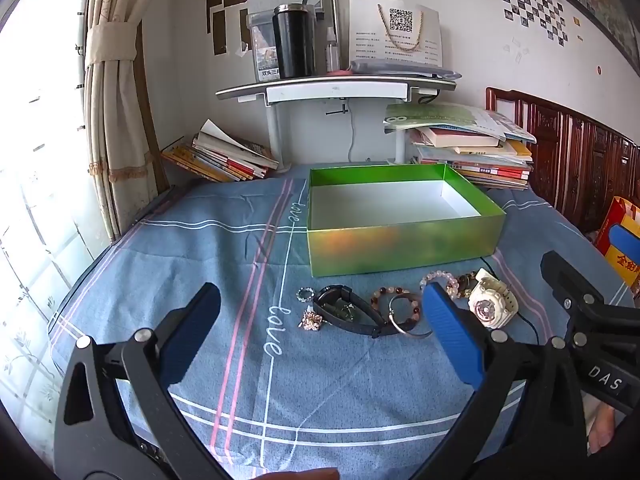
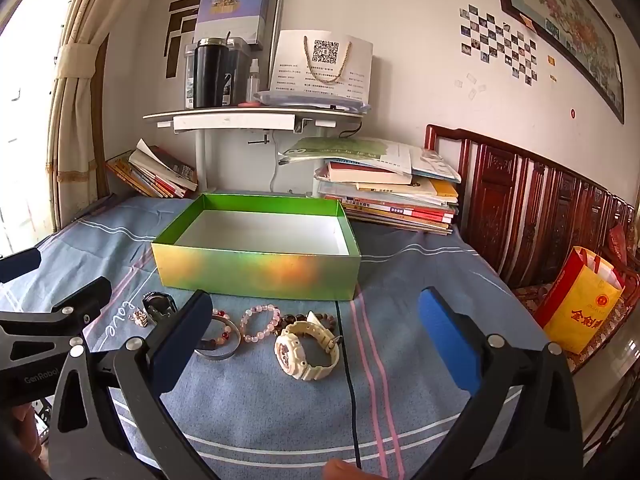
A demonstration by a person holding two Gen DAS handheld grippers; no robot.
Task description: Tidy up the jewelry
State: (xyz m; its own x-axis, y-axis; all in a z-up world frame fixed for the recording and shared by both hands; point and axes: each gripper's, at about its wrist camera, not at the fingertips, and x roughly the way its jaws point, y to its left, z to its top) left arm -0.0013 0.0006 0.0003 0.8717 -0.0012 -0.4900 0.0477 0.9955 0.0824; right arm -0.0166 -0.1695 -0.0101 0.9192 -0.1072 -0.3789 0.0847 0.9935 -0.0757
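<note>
Both claws, left (image 1: 320,332) and right (image 2: 316,332), gape wide and hold nothing. An empty green box (image 2: 256,276) sits mid-bed (image 1: 180,248), with watches (image 2: 306,350) and bracelets (image 2: 260,322) lined along its near side.

Counted on the bedsheet (image 1: 200,248): one green box (image 1: 400,248); two watches, one cream (image 2: 308,350), one black (image 1: 348,312); three bead bracelets, first (image 2: 260,322); one metal bangle (image 2: 218,344); two rings, first (image 1: 305,293).

Bare blue sheet (image 1: 224,248) lies open near and to the left. The green box (image 2: 256,272) blocks the far side, its top open. Jewelry crowds just in front: the cream watch (image 2: 306,350), the beaded bracelets (image 2: 260,322), the black watch (image 1: 348,310).
</note>
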